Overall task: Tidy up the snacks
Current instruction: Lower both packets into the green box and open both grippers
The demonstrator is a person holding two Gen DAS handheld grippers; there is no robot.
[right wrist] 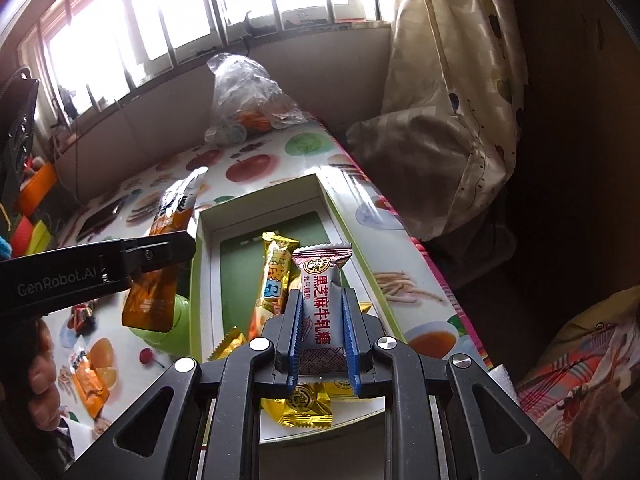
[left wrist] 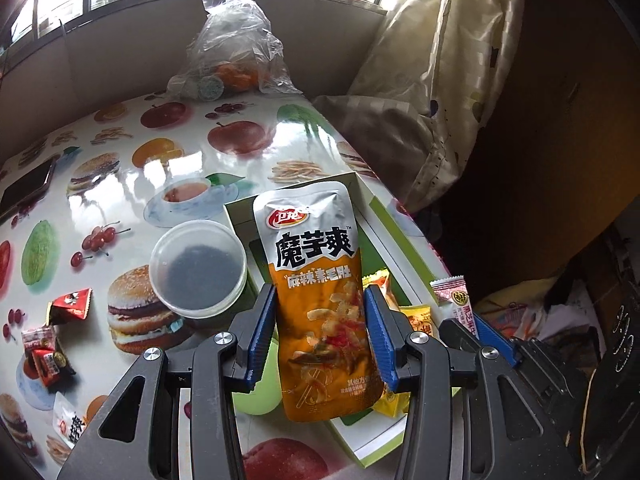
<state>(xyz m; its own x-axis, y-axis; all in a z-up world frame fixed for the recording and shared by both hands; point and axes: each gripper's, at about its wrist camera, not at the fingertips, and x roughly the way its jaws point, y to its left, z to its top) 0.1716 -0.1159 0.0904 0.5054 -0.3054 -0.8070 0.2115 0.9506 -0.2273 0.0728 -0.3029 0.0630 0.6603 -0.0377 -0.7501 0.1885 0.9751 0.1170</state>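
— Fingers (left wrist: 262, 320) of the left gripper (left wrist: 322, 300) pinched what?
— An orange konjac snack pouch (left wrist: 316, 280), mid-frame over the green box (left wrist: 376, 216).
— Right gripper (right wrist: 322, 312)?
— Clamped narrow on a sesame nougat candy (right wrist: 322, 304), centre frame above the box's gold-wrapped snacks (right wrist: 306, 404).

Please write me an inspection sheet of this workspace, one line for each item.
Surface: glossy table with fruit-and-burger print.
Job's things: open green-and-white cardboard box holding gold-wrapped snacks.
Clutter: clear round plastic tub, red candies, clear plastic bag, dark phone.
Grippers: left hand-held gripper shut on orange-and-silver pouch; right hand-held gripper shut on silver-and-maroon candy.
Cables: nothing seen.
Surroundings: barred window, cream curtain.
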